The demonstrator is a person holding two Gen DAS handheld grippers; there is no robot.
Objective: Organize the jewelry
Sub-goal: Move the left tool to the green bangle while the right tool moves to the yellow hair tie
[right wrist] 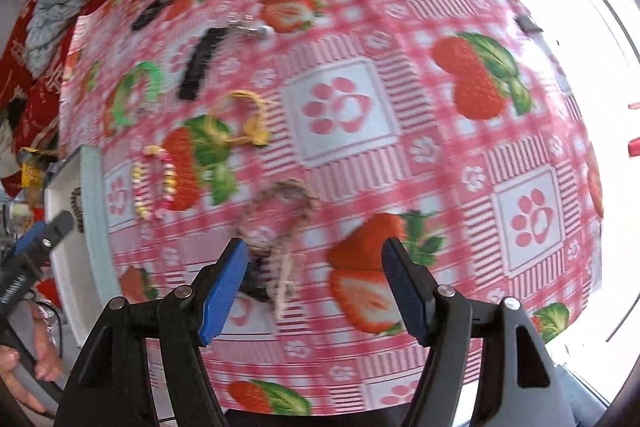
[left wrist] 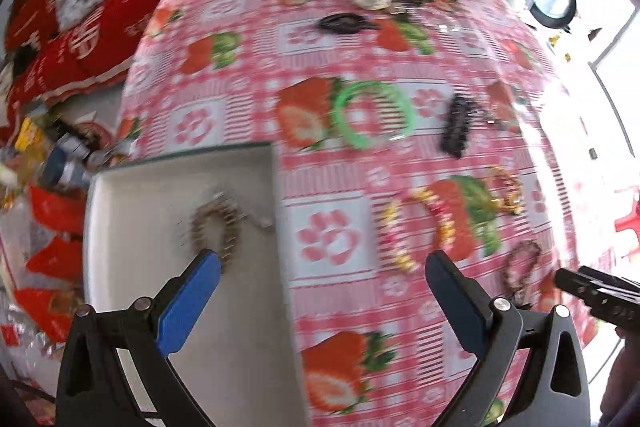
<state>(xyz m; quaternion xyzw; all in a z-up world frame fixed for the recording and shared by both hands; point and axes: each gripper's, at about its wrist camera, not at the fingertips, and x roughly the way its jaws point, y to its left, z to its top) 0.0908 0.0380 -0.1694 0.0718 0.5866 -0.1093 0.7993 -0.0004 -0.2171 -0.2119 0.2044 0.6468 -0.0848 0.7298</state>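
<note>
Strawberry-print tablecloth [right wrist: 360,155] strewn with bracelets, red cushions [left wrist: 72,39] beyond

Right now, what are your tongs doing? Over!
Both tongs open, empty. One bracelet in the tray. Brown bracelet ahead of the right tongs. Nothing blocking.

Jewelry on the strawberry tablecloth and one piece in the tray

A brown beaded bracelet [left wrist: 216,227] lies in the white tray [left wrist: 132,195] at 8 o'clock. On the cloth lie a green bangle [left wrist: 374,115], a yellow-pink bead bracelet [left wrist: 416,227], a gold bracelet [left wrist: 506,189], a brown bracelet [left wrist: 520,263] at 4 o'clock and black hair clips [left wrist: 458,127].
</note>
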